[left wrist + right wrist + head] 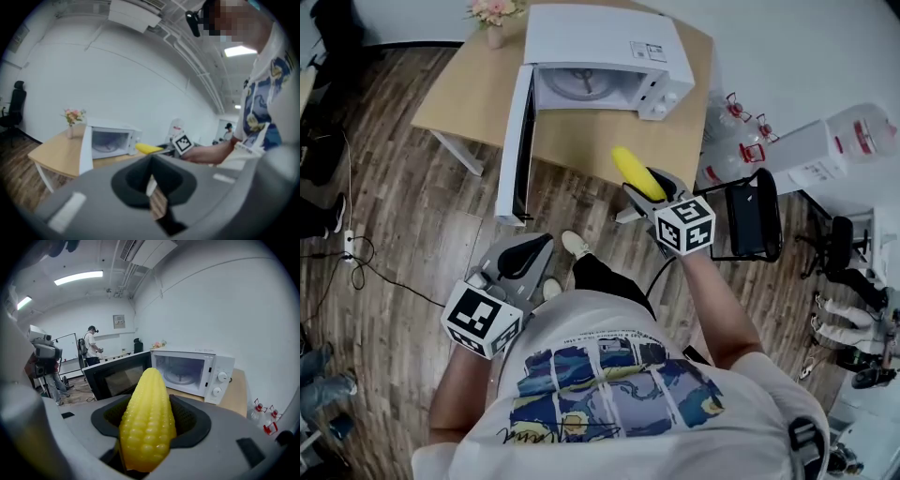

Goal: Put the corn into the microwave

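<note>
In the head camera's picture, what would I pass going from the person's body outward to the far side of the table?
left gripper → right gripper, jaws shut on the corn → microwave with its door open → flower vase

White T-shirt (619,384) with blue-and-yellow print; grey left claw (536,247) and right claw (649,190) each bear a black-and-white marker cube (483,321).

The corn (637,172) in the right gripper (649,195) hangs before the microwave (605,56), which sits on the table (469,94), flowers (494,11) to its left.
</note>
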Demonstrator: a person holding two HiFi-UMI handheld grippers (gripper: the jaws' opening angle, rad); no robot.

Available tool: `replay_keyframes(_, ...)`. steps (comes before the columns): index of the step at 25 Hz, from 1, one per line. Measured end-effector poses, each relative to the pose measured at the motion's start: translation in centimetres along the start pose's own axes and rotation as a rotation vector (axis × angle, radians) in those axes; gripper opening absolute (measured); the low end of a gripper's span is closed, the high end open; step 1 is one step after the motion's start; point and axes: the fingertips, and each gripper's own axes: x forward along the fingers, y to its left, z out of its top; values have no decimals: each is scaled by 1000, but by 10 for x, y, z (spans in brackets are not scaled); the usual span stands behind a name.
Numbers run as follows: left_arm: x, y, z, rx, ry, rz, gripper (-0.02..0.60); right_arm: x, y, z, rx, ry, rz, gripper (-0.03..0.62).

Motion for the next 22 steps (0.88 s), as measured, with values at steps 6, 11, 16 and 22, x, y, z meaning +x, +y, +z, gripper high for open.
replay_keyframes(6, 18, 52, 31, -39, -26, 148, 9, 86, -43, 21, -74, 27, 59, 253)
replay_keyframes(11, 34, 79, 49, -56, -38, 250, 9, 153, -75, 31, -122, 52, 93, 252)
replay_keyframes(16, 42, 93, 56, -77, -43, 355, 9, 210, -103, 35, -162, 73, 108, 252)
replay_keyframes(22, 43, 103, 47, -128, -32, 490, 9, 271, -115, 36, -221, 105, 125, 252)
